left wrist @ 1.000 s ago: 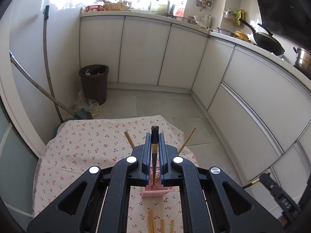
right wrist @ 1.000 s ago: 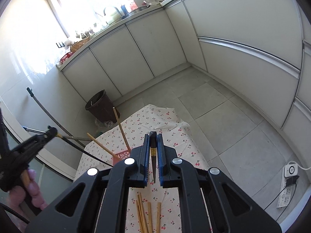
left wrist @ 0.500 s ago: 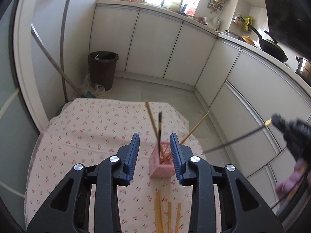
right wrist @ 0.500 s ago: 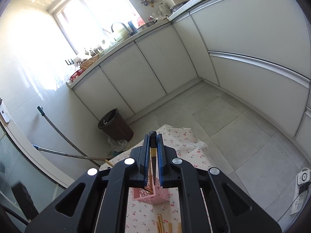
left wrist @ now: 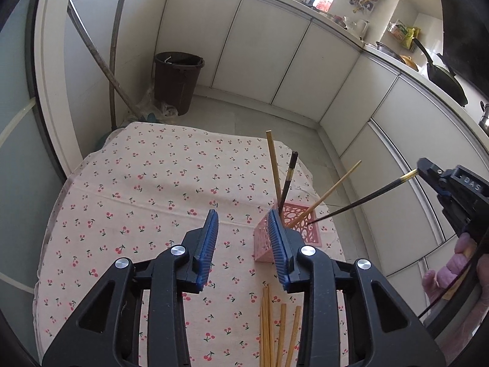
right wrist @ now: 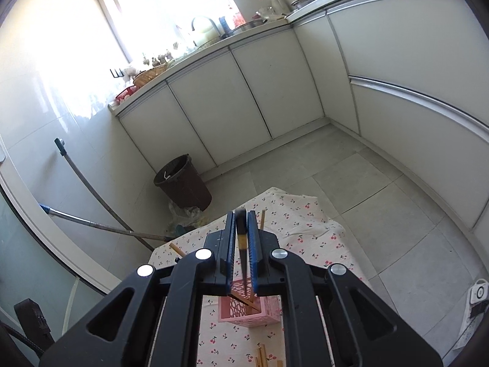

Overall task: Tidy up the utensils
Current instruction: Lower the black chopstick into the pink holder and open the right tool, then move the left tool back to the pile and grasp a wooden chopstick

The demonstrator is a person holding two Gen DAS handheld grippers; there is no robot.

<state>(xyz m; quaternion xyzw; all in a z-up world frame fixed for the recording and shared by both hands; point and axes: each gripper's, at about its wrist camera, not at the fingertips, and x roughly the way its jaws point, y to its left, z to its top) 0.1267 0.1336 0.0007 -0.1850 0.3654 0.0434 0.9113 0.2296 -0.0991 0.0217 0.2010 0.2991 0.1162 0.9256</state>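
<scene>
— Left wrist view first: how do the left tongs (left wrist: 243, 238) stand?
— Parted, with nothing between the blue pads; the jaws have just been opening. They hang over the cherry-print cloth (left wrist: 146, 183) on the bench, just left of the pink holder (left wrist: 301, 224).
— What is in the holder?
— Two wooden chopsticks (left wrist: 273, 165) and one black chopstick (left wrist: 288, 177), all leaning. More wooden ones lie loose on the cloth (left wrist: 275, 333) in front of it.
— And the right tongs?
— From the left camera the right tongs (left wrist: 423, 166) come in at the right edge, closed on the gold end of a second black chopstick (left wrist: 360, 200), whose tip hangs over the holder's rim.
— Does the right wrist view agree?
— Yes: the pads pinch that stick (right wrist: 242, 244), which points down into the holder (right wrist: 253, 315).
</scene>
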